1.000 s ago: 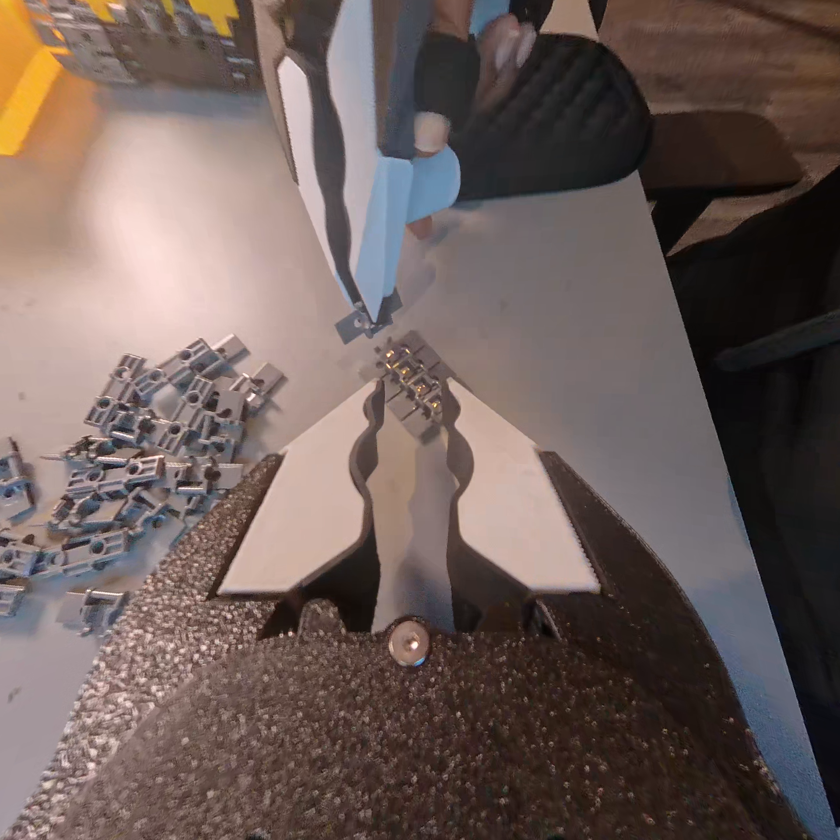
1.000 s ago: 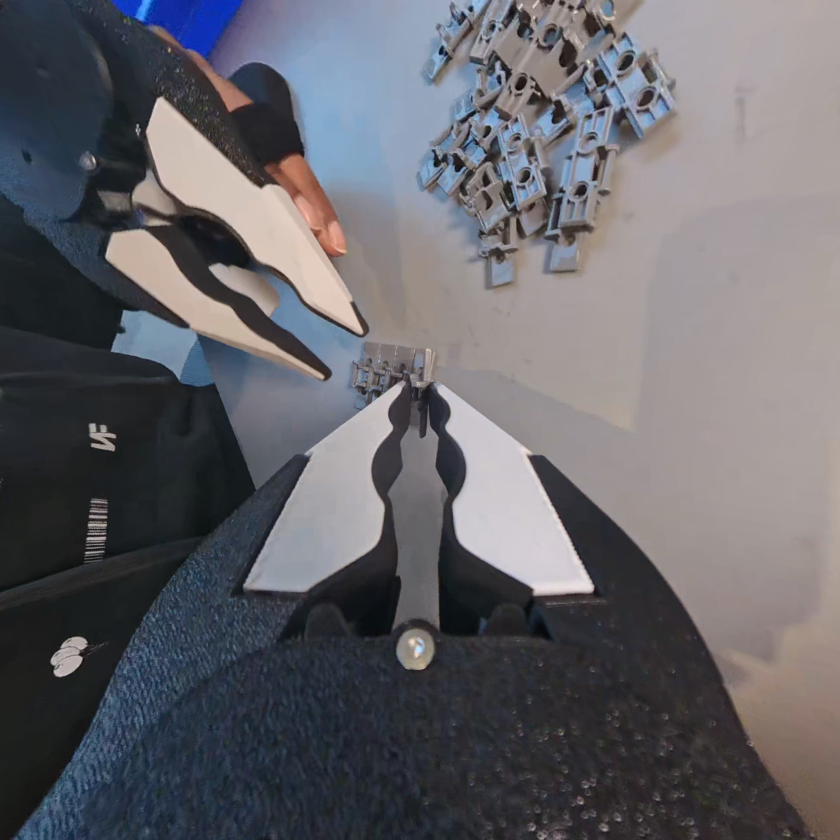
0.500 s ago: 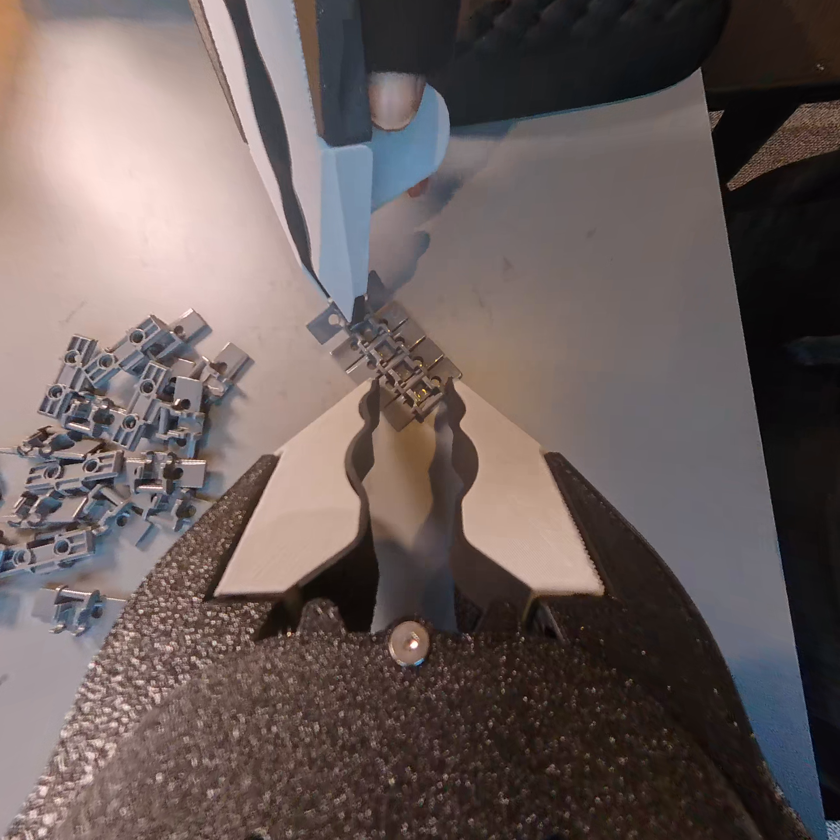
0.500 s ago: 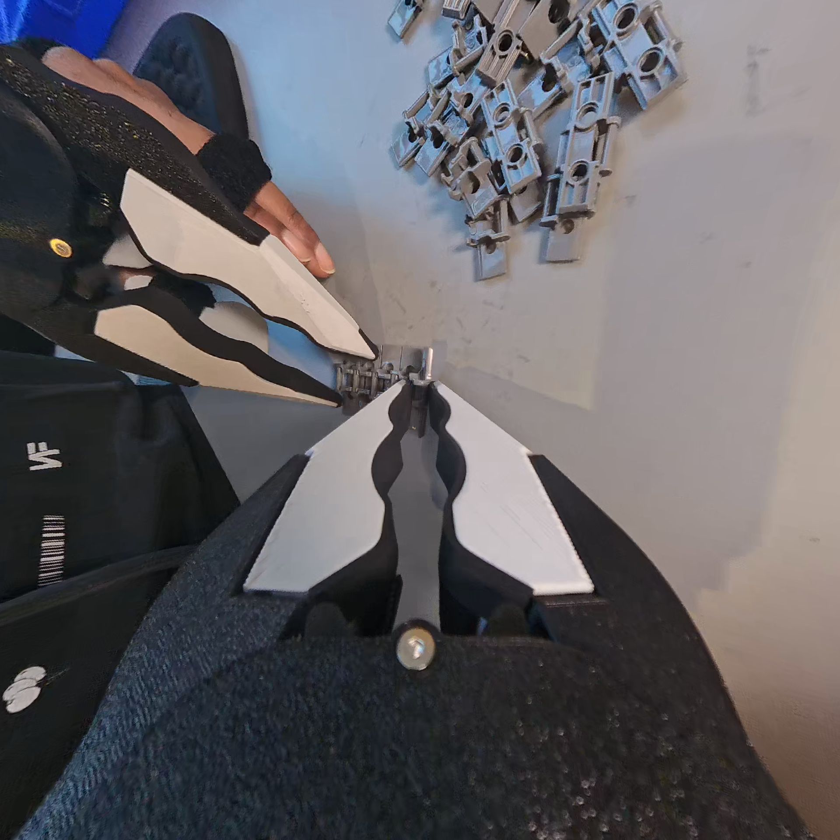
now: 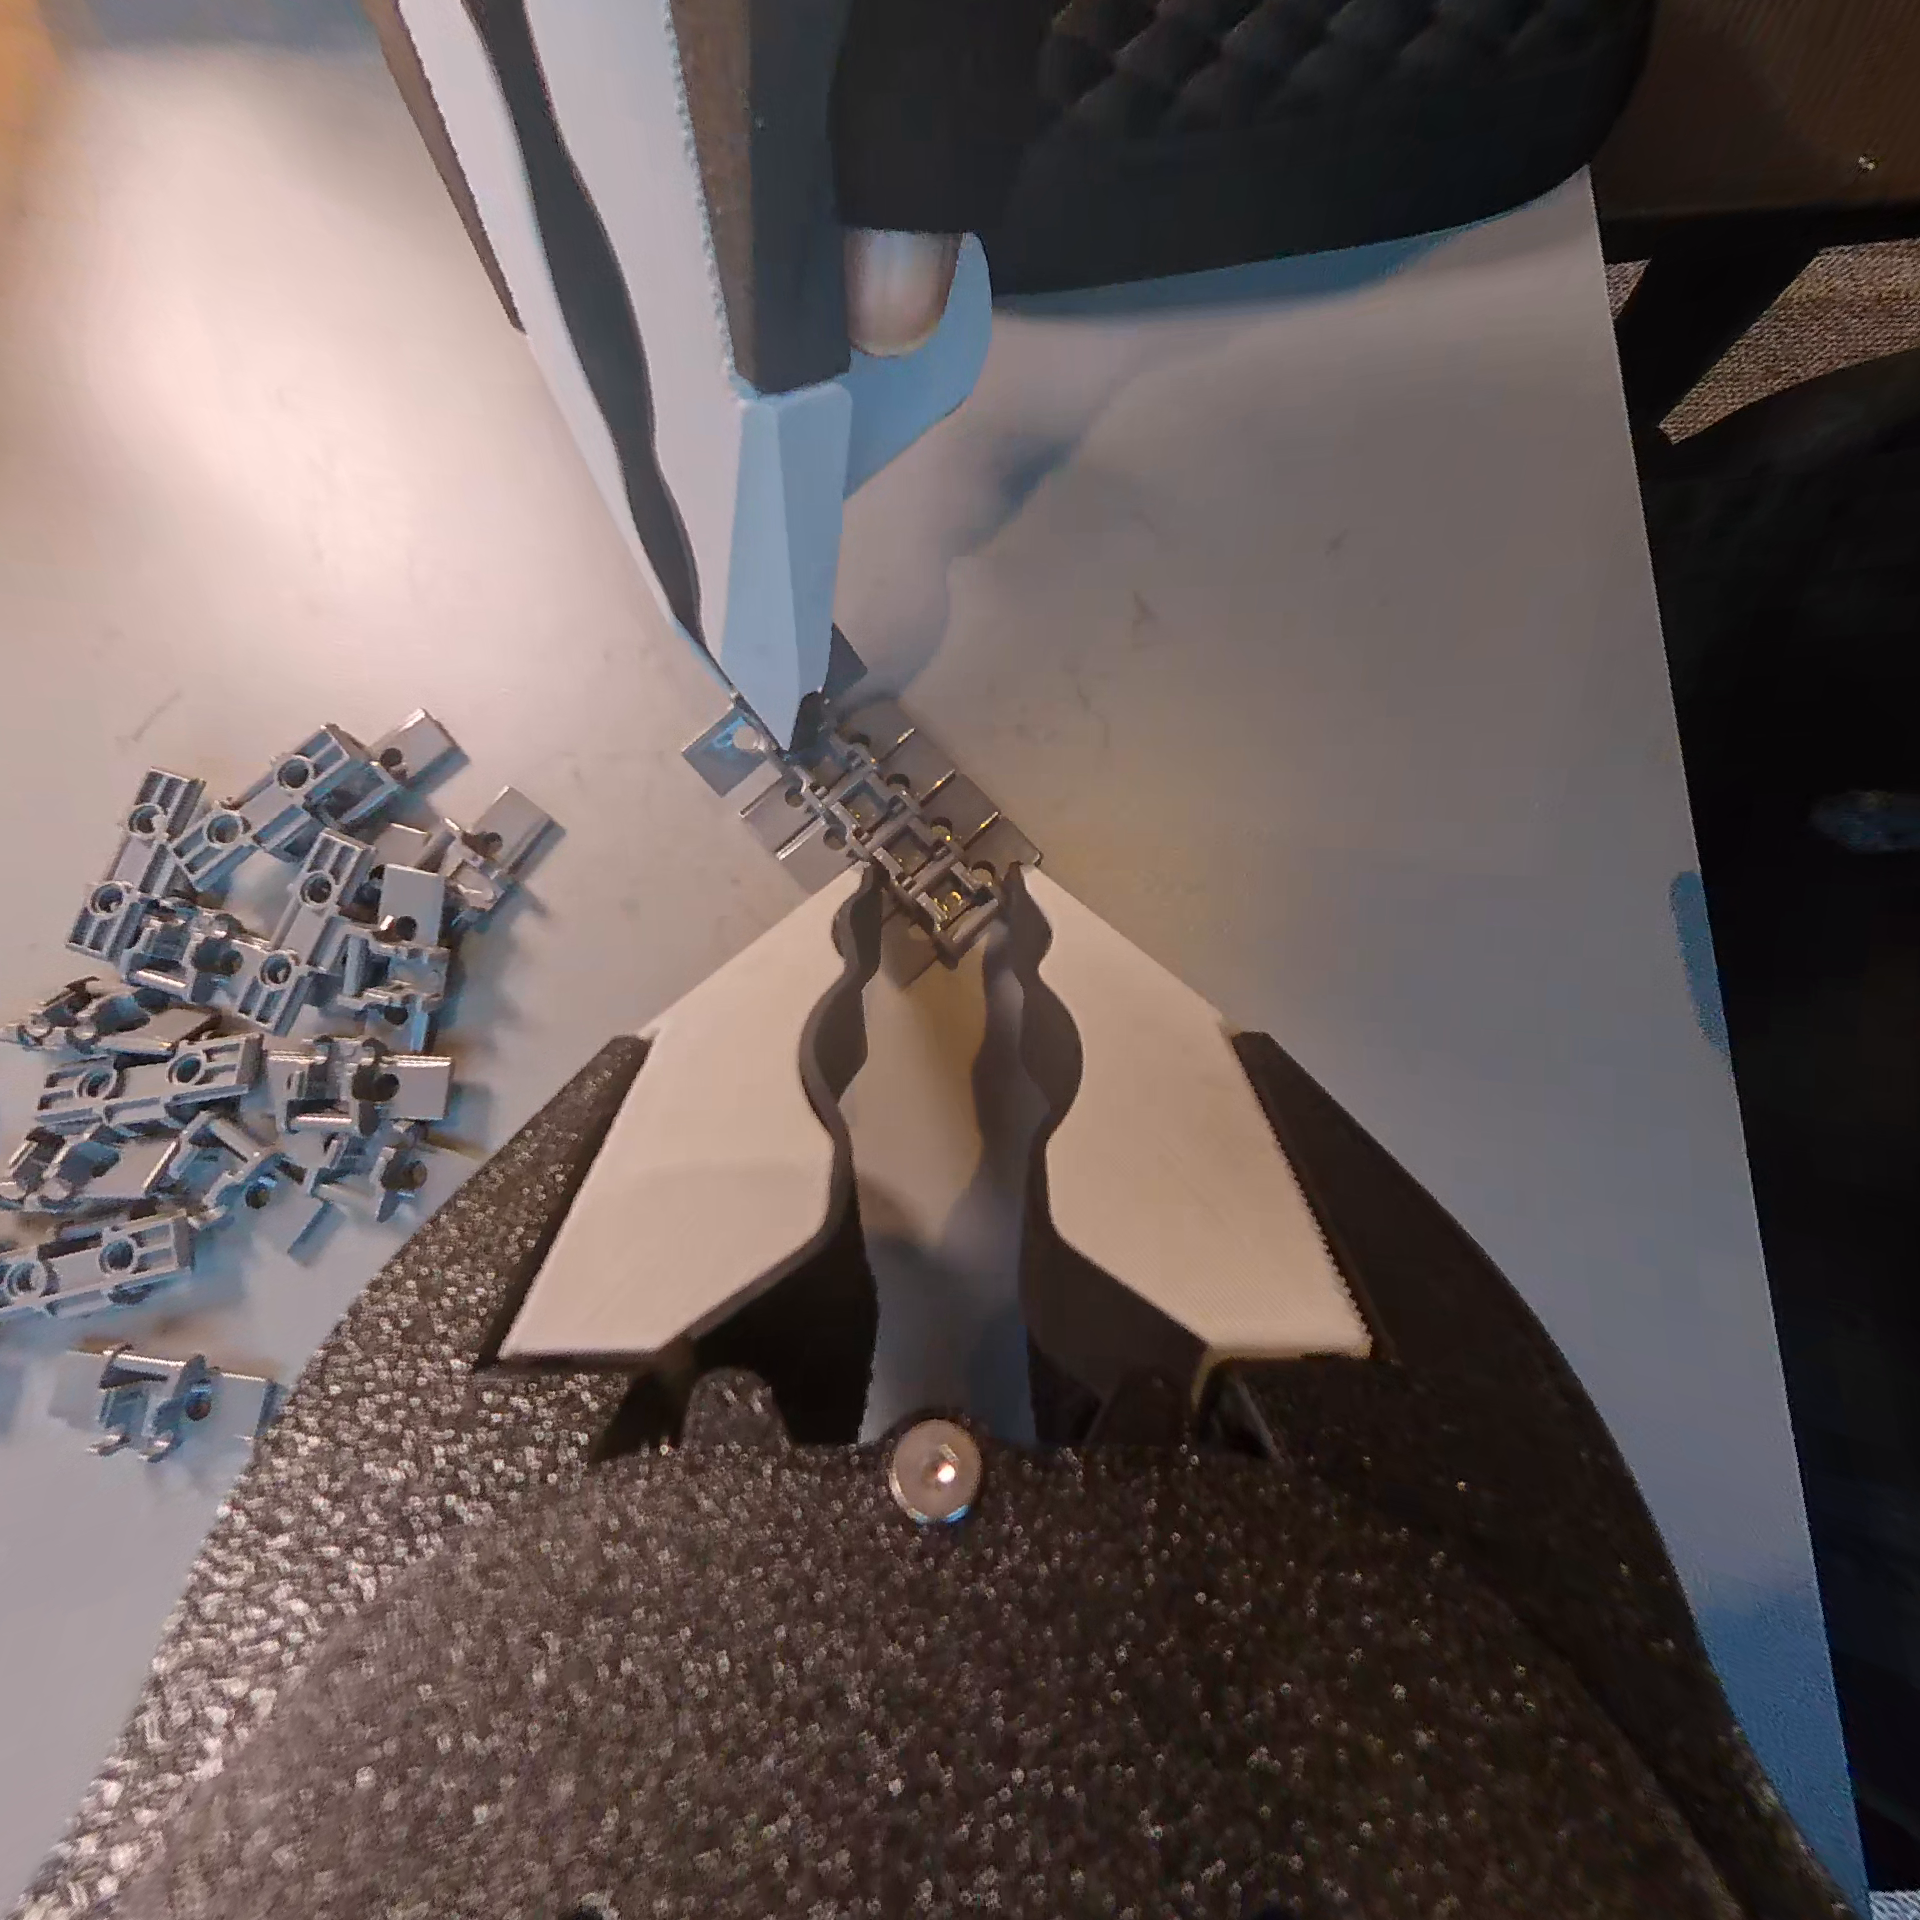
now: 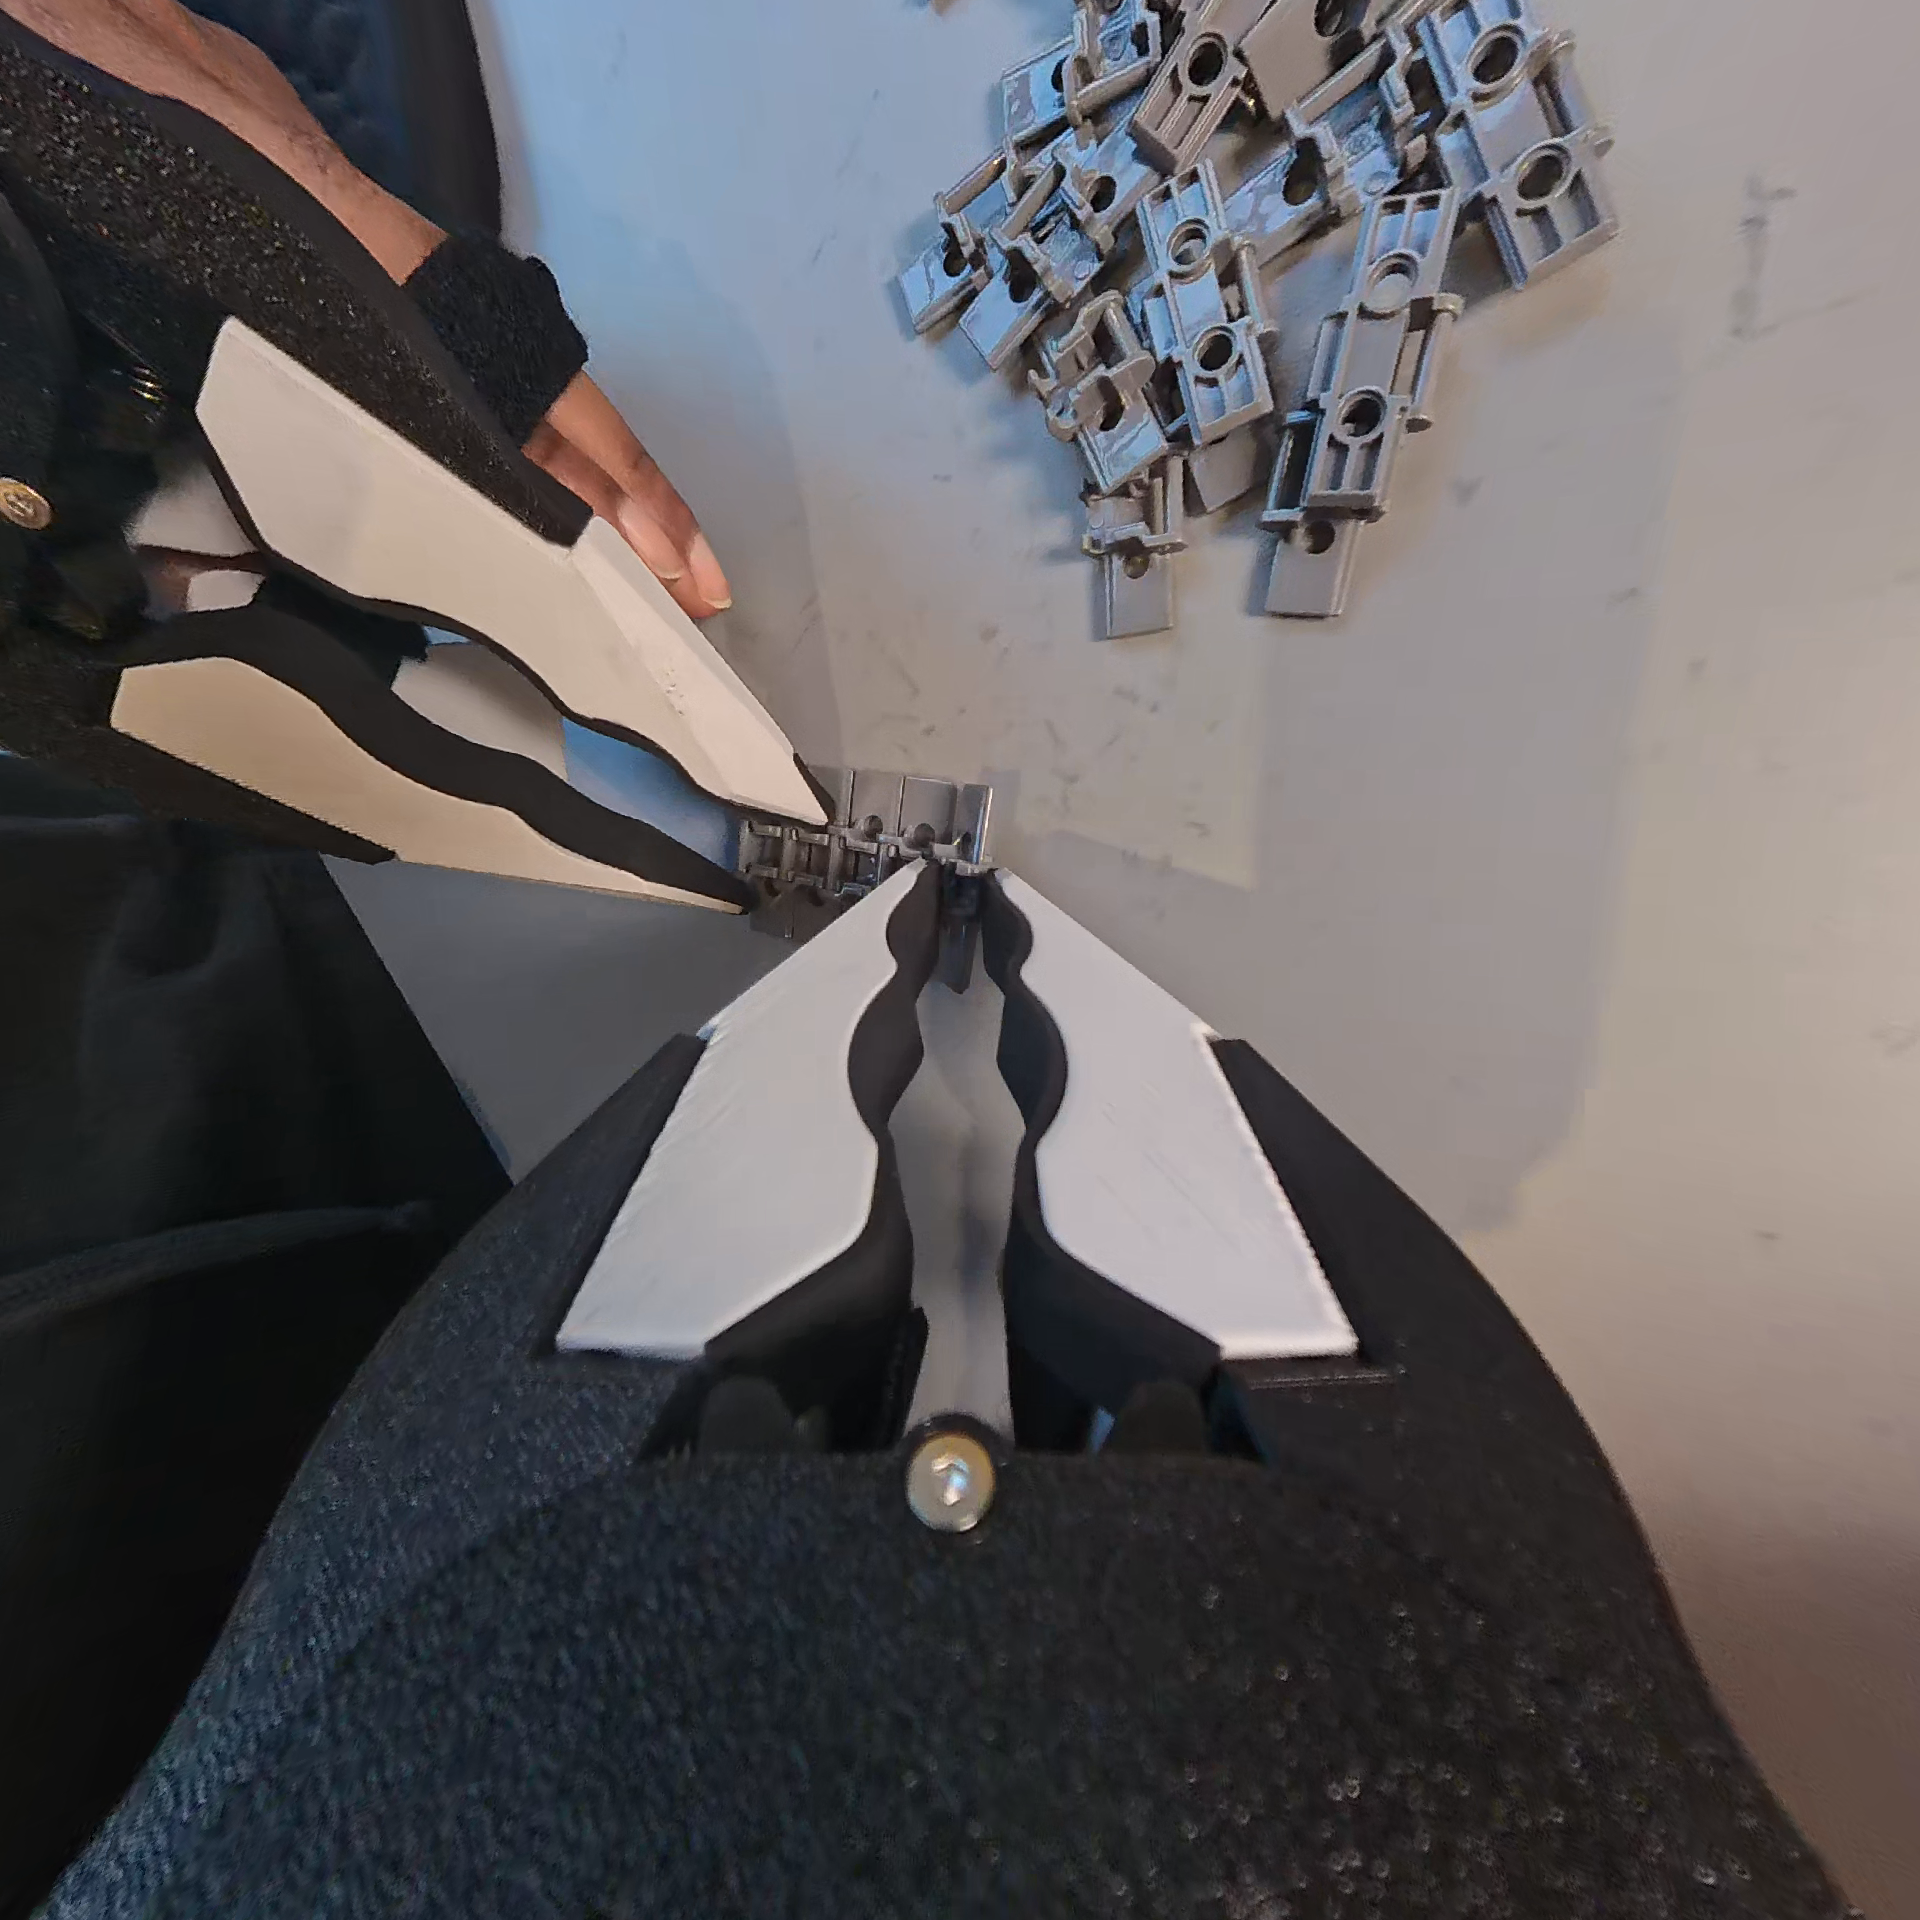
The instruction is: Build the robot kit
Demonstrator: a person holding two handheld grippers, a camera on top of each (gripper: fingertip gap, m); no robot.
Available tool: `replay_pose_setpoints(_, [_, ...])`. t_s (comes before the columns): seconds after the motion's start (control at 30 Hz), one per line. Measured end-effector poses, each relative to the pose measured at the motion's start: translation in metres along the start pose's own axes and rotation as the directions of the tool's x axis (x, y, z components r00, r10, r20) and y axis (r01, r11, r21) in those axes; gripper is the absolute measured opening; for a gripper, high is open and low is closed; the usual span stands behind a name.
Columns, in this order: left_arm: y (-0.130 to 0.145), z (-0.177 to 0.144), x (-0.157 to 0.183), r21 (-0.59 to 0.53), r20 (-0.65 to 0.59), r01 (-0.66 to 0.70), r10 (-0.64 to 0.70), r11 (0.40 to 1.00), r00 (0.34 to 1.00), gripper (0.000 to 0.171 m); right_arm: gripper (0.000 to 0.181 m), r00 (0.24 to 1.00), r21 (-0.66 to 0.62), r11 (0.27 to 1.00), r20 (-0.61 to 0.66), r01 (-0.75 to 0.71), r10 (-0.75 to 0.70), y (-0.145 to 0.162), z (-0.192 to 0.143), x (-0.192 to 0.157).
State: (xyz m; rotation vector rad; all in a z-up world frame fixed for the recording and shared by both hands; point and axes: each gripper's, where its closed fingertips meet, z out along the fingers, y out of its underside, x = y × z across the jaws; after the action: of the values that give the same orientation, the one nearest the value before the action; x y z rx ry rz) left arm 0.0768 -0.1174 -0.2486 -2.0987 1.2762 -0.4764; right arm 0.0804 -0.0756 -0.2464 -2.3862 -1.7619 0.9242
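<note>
Left gripper pinches one end of a short grey chain of links just above the white table, right gripper clamps the last link at the other end (loose links heaped nearby).

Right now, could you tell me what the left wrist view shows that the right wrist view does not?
Only the left wrist view shows the table's right edge and a single link lying apart from the pile. Only the right wrist view shows the hand behind the left gripper. Both show the short grey chain gripped at opposite ends, the right gripper, and the loose link pile.
</note>
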Motion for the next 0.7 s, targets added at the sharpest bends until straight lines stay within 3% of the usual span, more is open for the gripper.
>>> replay_pose_setpoints(0.5, [0.000,0.000,0.001,0.007,-0.007,0.018,-0.018,1.000,1.000,0.021,0.010,0.999,-0.029,0.998,0.001,0.051,-0.051,-0.002,0.001,0.000])
replay_pose_setpoints(0.57, [0.000,0.000,0.001,0.008,-0.015,0.024,-0.024,1.000,1.000,0.021,0.030,0.996,0.032,0.999,0.082,0.016,-0.018,-0.010,-0.006,-0.007])
replay_pose_setpoints(0.7, [0.000,-0.003,0.002,0.008,-0.037,0.022,-0.022,1.000,0.999,0.022,0.033,0.996,0.184,0.983,0.079,0.022,-0.037,-0.024,-0.032,0.005])
